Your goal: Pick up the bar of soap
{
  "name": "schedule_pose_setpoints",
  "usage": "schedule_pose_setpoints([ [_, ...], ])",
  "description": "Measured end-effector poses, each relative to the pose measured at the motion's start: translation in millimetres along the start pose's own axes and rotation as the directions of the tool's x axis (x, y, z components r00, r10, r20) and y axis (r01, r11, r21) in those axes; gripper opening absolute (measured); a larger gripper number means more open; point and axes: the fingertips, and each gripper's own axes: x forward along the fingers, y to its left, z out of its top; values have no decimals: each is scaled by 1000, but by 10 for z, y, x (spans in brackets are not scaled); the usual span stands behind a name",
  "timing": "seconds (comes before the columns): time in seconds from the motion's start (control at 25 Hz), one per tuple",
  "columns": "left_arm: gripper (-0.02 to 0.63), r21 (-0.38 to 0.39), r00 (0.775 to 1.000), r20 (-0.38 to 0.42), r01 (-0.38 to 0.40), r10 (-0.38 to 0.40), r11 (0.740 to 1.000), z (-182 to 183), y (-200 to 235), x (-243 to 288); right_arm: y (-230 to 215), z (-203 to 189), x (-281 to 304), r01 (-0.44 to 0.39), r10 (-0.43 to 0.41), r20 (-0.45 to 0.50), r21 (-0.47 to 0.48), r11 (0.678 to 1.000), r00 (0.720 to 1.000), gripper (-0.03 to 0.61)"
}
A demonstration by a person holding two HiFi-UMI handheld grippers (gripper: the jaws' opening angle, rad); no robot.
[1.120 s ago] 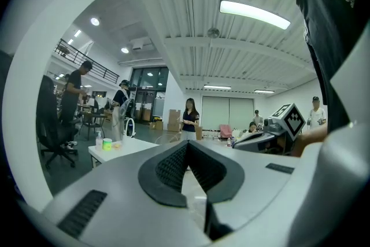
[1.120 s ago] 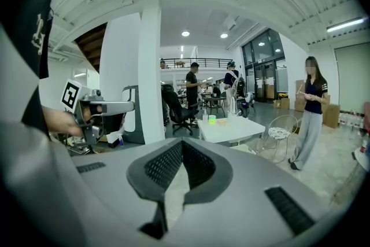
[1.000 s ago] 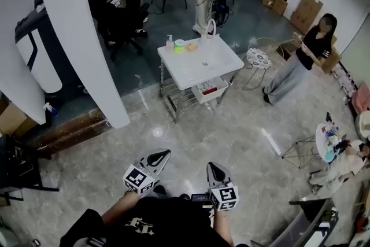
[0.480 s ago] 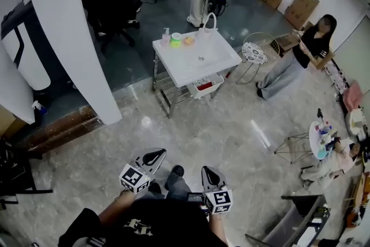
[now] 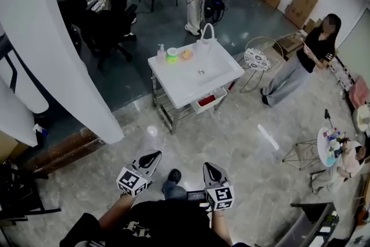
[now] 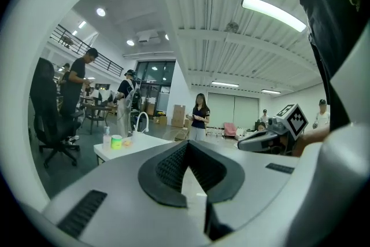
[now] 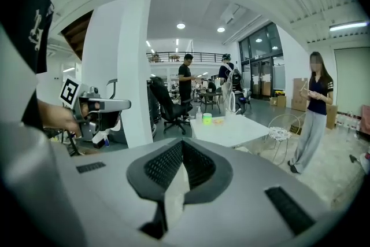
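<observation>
Closing in: the white washstand [image 5: 191,81] sits larger and lower in the head view than a second ago, and a shoe [image 5: 173,176] shows between our hands (we are mid-stride). We carry the left gripper [image 5: 151,157] and the right gripper [image 5: 211,169] out front, each with its jaws closed together on nothing.

The bar of soap [image 5: 186,54], which we take to be the orange lump on the washstand's back ledge, lies well beyond reach. The pick-up has not begun, and in our judgement more walking comes first.

The count:
- two grippers
- one washstand
- one faucet [image 5: 203,33]
- one pump bottle [image 5: 161,52]
- one green cup [image 5: 171,55], between the bottle and the soap
- one bar of soap
- one round stool [image 5: 258,59] beside the stand
- four bystanders in the head view
</observation>
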Motion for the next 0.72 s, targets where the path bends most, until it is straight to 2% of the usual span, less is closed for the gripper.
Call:
schedule_pose_setpoints([
  [0.12, 9, 31, 1000, -7, -14, 14, 999, 157, 289, 318, -230, 304, 335, -31, 31, 48, -12, 999, 998, 8],
  [0.28, 9, 59, 1000, 2, -15, 15, 998, 334, 549, 801, -609, 473, 694, -37, 38, 58, -20, 999, 998, 8],
  [0.44, 9, 72, 1000, 4, -14, 14, 997, 396, 677, 1198, -987, 484, 963, -38, 40, 60, -21, 999, 997, 8],
  [0.72, 9, 57, 999, -35, 20, -18, 998, 387, 881, 1689, -1403, 546, 1324, -30, 30, 65, 11, 999, 997, 8],
])
